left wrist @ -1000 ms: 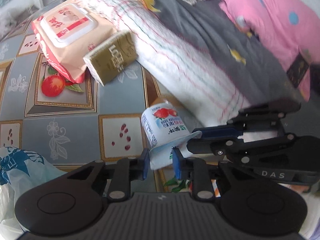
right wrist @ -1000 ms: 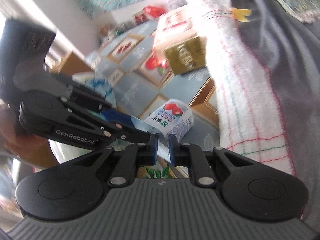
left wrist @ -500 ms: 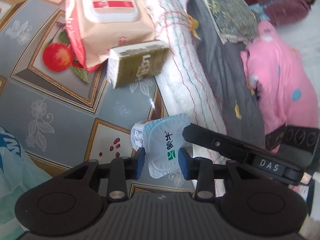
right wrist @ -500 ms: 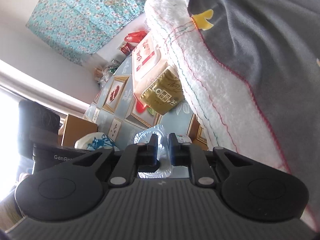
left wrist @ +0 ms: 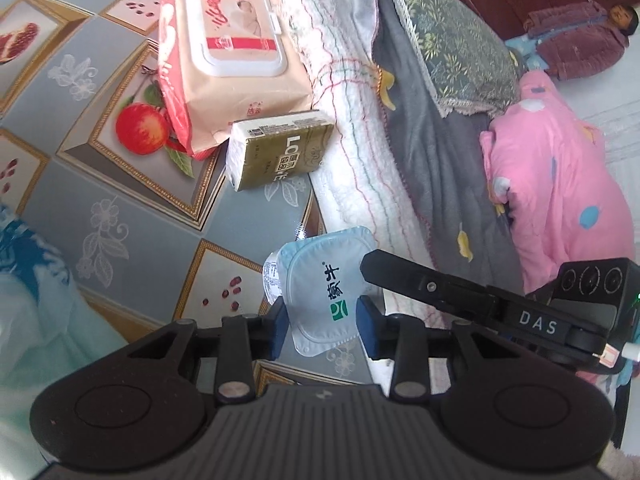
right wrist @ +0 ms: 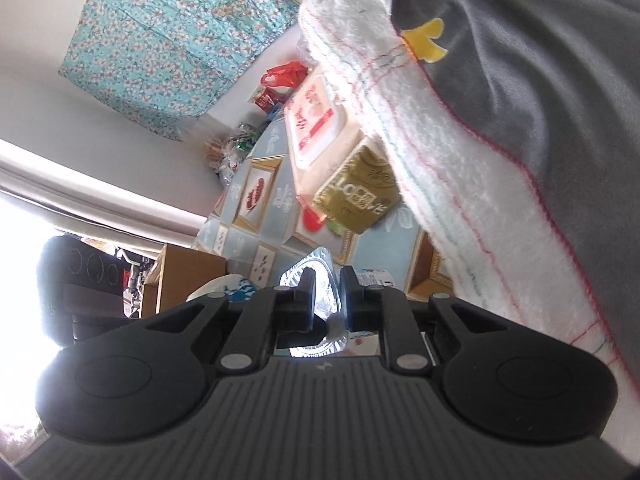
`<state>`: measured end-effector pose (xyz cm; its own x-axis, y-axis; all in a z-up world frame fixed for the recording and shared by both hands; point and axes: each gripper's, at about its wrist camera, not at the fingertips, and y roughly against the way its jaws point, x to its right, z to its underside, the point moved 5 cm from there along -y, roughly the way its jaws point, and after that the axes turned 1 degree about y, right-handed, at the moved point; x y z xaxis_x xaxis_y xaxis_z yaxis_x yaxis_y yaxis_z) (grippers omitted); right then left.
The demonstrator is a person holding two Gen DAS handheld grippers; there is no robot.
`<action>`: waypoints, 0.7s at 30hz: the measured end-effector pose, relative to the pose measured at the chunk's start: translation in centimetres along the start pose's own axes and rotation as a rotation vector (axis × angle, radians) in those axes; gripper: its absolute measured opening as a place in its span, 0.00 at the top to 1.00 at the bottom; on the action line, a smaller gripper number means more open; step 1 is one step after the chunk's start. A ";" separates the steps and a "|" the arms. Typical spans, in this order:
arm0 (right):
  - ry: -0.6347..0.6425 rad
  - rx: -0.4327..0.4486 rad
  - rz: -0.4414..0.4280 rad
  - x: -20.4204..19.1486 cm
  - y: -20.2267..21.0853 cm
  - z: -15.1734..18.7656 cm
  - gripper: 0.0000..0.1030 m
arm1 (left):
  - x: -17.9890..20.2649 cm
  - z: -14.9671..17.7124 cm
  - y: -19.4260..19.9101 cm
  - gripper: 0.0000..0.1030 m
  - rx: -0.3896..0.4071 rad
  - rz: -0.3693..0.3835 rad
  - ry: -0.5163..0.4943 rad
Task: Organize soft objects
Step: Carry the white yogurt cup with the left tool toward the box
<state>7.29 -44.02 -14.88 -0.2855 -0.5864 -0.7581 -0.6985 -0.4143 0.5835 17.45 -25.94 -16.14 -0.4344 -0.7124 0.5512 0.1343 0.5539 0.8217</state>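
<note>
A small yogurt cup (left wrist: 320,288) with a pale blue foil lid faces my left wrist camera, just above the patterned tablecloth (left wrist: 140,216). My left gripper (left wrist: 322,326) spans it, a blue pad against each side of the lid. My right gripper (left wrist: 370,266) reaches in from the right to the lid's upper right edge. In the right wrist view the right gripper (right wrist: 326,300) is shut on the thin foil rim of the yogurt cup (right wrist: 316,272). A wet wipes pack (left wrist: 228,68) and a gold tissue pack (left wrist: 280,152) lie beyond, against a white towel (left wrist: 360,128).
A grey blanket (left wrist: 432,152), a leaf-patterned cushion (left wrist: 452,40) and a pink garment (left wrist: 560,184) are piled to the right. A blue-and-white plastic bag (left wrist: 36,280) sits at the left. A person in a maroon jacket (left wrist: 576,44) is far right. A cardboard box (right wrist: 188,276) stands past the table.
Both grippers have rolled, turning the cup's lid toward the left camera. My left gripper went from pinching the lid's flap to spanning the cup. The right kept its hold on the rim.
</note>
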 end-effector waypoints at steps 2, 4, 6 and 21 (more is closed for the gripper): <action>0.025 -0.004 -0.001 -1.4 0.6 0.1 0.87 | 0.1 0.4 1.2 0.64 0.022 0.008 0.018; 0.054 -0.007 0.001 -2.9 1.2 0.3 0.87 | -0.1 1.0 2.6 0.64 0.046 0.025 0.038; 0.074 -0.006 -0.005 -4.5 1.7 0.7 0.87 | -0.4 1.6 4.0 0.64 0.075 0.052 0.062; 0.163 -0.057 -0.127 -21.9 -1.0 9.2 0.87 | -8.3 8.3 21.1 0.64 0.235 0.057 0.181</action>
<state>8.22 -24.41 -1.54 -0.0843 -0.6296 -0.7723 -0.6826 -0.5281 0.5051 16.55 -4.76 -4.58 -0.2632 -0.7310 0.6296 -0.0652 0.6646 0.7444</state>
